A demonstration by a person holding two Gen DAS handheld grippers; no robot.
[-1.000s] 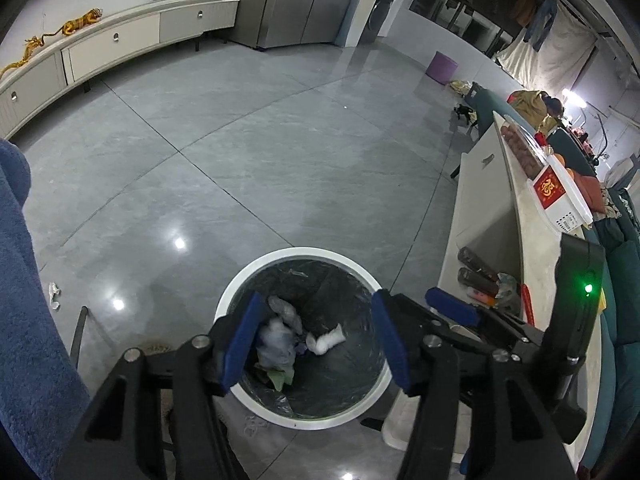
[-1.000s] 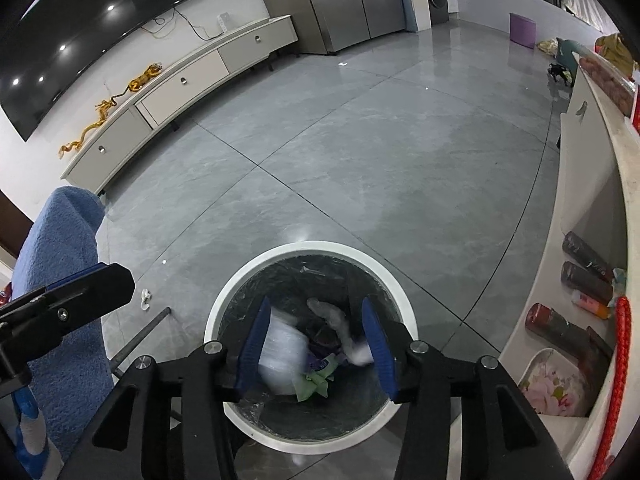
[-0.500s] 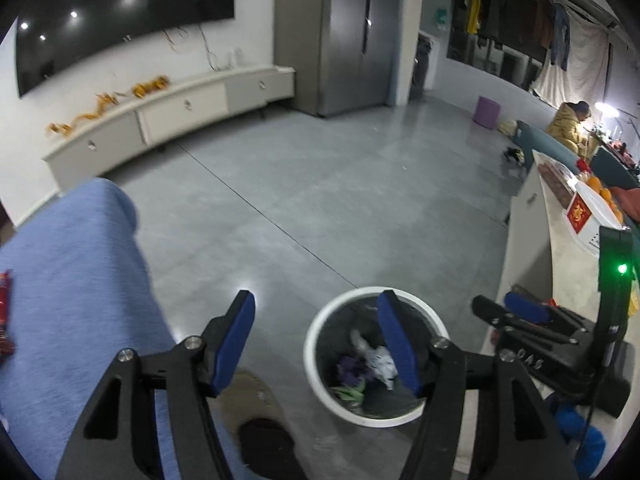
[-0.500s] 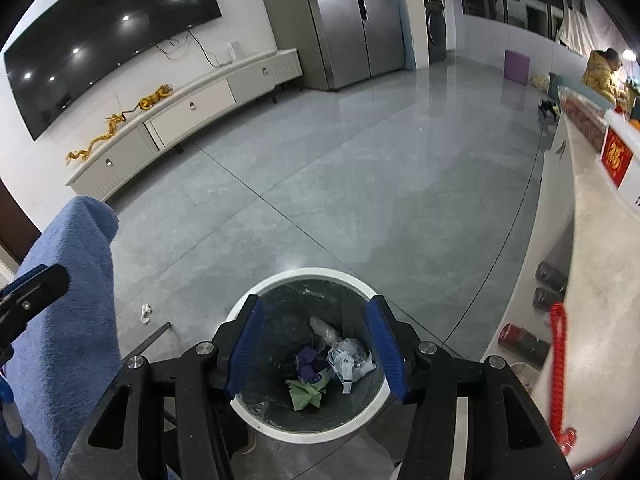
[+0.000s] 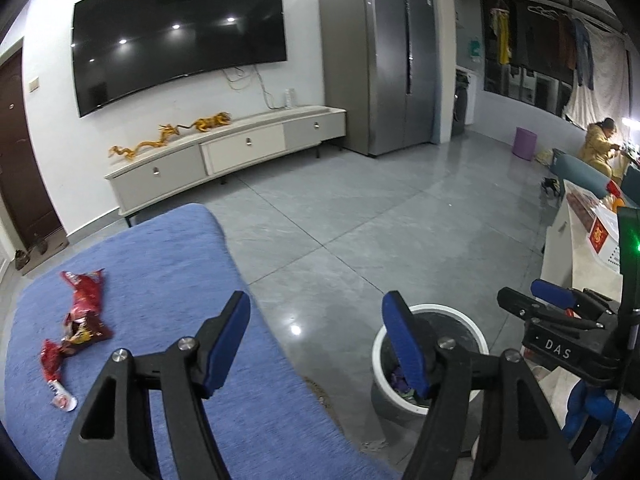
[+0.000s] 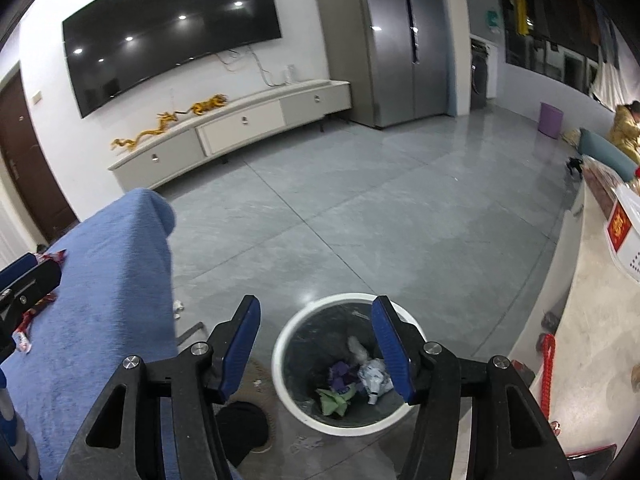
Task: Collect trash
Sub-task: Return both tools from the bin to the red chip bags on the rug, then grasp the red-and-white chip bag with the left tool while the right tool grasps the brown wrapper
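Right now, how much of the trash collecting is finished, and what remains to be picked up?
Done: crumpled white, purple and green scraps already lie inside the round white-rimmed trash bin. In hand: nothing; the left gripper and right gripper are both open and empty. Left: the crumpled red snack wrappers on the blue fabric surface, and a small white scrap on the grey floor.

White wall with a large dark wall-mounted television (image 5: 180,30) reflecting ceiling spots. Below it, a long low white media cabinet (image 5: 224,152) carrying golden dragon figurines (image 5: 168,136). Beside that, a tall steel refrigerator (image 5: 376,56). Glossy grey tiled floor (image 5: 360,208). Dark brown door (image 5: 20,152) at far left. Clothes hanging (image 5: 560,36) at back right. Purple bin (image 5: 526,143) near the far wall.
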